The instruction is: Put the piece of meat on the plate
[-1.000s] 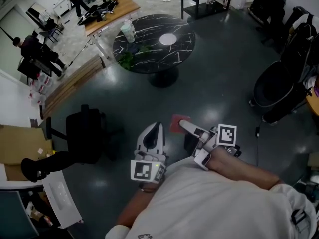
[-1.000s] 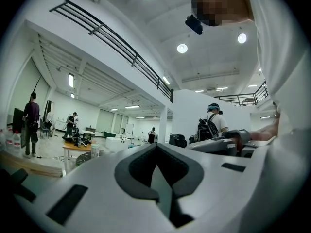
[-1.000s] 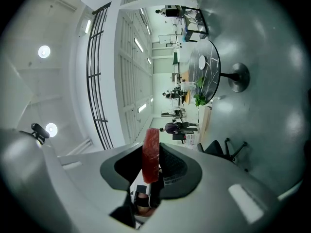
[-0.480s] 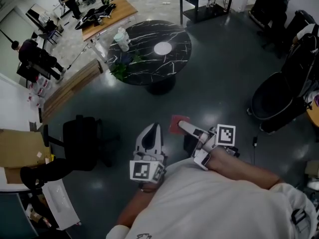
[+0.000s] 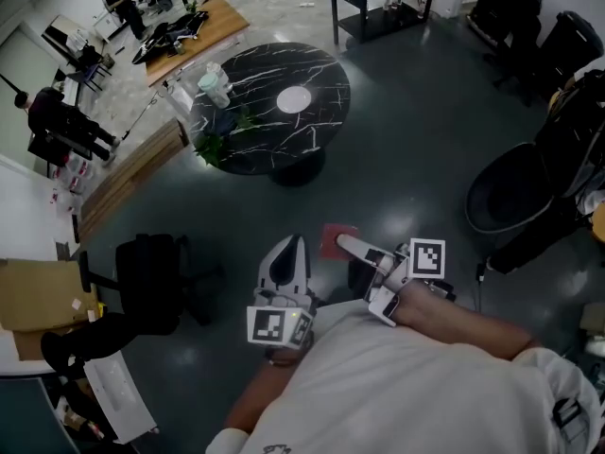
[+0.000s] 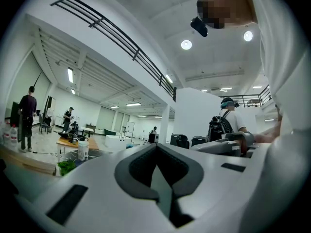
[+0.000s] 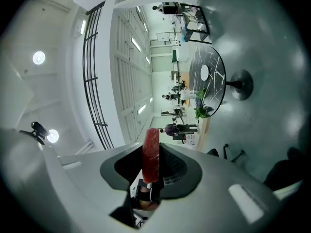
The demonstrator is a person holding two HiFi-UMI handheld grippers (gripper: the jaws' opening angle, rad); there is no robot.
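— What does the person wear?
— A pale shirt [image 5: 406,386], filling the head view toward 5 o'clock.
— And the tools?
— 2 white shells with dark grey jaw linings: the left gripper [image 5: 294,243] and the right gripper [image 5: 346,244]. Black-and-white square markers cover the left cube [image 5: 274,324] and the right cube [image 5: 427,257].

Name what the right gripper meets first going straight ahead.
Nothing nearby: the right gripper, holding the piece of meat, points over bare floor toward the round marble table, probably first in line, though depth is unclear.
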